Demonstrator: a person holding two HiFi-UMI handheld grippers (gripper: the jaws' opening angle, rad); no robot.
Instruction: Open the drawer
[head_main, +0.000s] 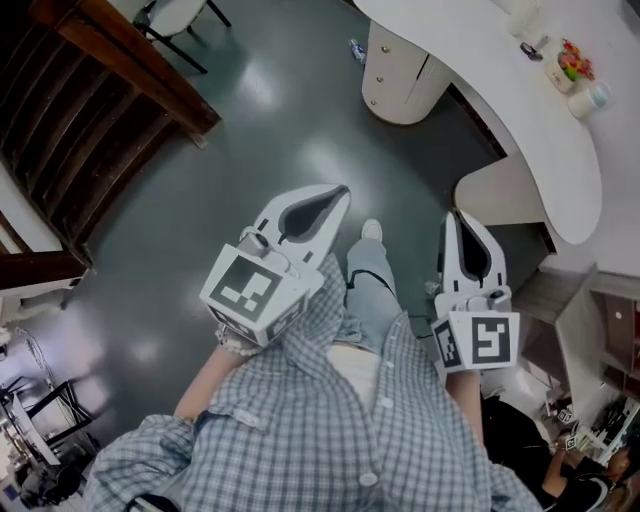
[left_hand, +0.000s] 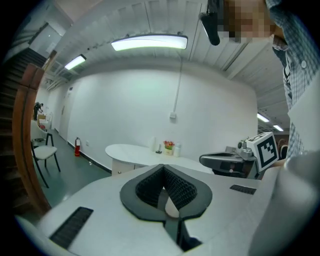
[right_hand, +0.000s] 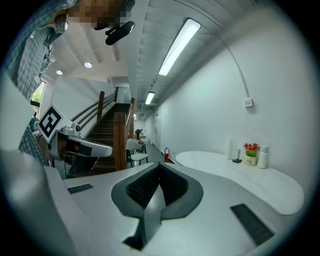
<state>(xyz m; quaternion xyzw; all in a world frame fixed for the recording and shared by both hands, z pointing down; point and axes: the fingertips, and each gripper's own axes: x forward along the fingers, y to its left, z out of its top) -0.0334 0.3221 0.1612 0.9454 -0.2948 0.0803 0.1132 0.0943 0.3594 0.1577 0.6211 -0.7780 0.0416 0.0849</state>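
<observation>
A rounded white drawer cabinet (head_main: 392, 72) with small knobs stands under the near end of a curved white table (head_main: 520, 130), well ahead of me across the grey floor. My left gripper (head_main: 333, 196) is held out in front of my body with its jaws shut and nothing between them. My right gripper (head_main: 458, 218) is beside it, also shut and empty. The left gripper view has its closed pads (left_hand: 176, 186) in front of the table (left_hand: 135, 152), with the right gripper (left_hand: 206, 160) alongside. In the right gripper view the left gripper (right_hand: 106, 149) is at the left.
A dark wooden staircase (head_main: 110, 100) runs along the left, with a chair (head_main: 180, 15) beyond it. A flower pot (head_main: 572, 62) and bottles sit on the table's far end. A red fire extinguisher (left_hand: 77, 146) stands by the wall. My shoe (head_main: 371, 231) is on the floor.
</observation>
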